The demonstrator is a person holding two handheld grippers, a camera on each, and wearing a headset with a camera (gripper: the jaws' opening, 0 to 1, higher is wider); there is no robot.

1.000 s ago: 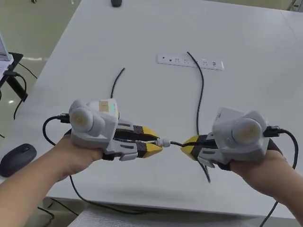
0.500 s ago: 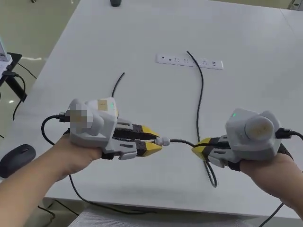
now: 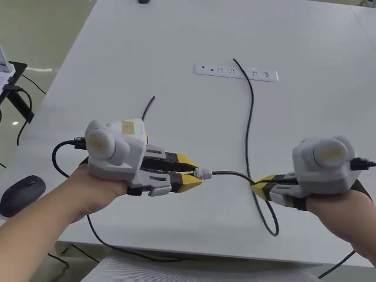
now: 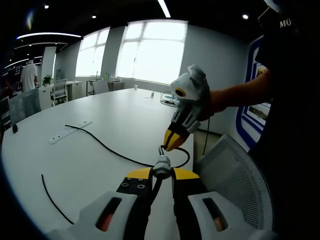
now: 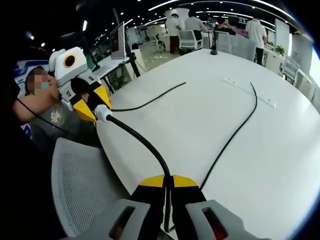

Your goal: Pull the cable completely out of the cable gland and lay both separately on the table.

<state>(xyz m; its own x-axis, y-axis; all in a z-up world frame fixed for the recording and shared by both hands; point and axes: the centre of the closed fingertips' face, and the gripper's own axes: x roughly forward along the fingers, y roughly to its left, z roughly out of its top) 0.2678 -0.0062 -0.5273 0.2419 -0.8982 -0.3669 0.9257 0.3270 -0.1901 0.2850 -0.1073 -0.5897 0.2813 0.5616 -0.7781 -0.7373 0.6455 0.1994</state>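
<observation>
Now holding both claws up over the white surface, well apart from each other. Pinching the little white gland with the left claw, yellow tips pressed together on it. Pinching the black cable with the right claw, yellow tips pressed together on it too, near the gland but not touching it. Between the two, a short bare bit of cable, bent up a little. Gland not off the cable yet, and both up in the air. Behind the left claw, a loose black end lying flat on the surface. Past the right claw, down in a loop by the near edge, then far up the surface and across a white power strip. Off to the left, beside the surface, a dark mouse.
</observation>
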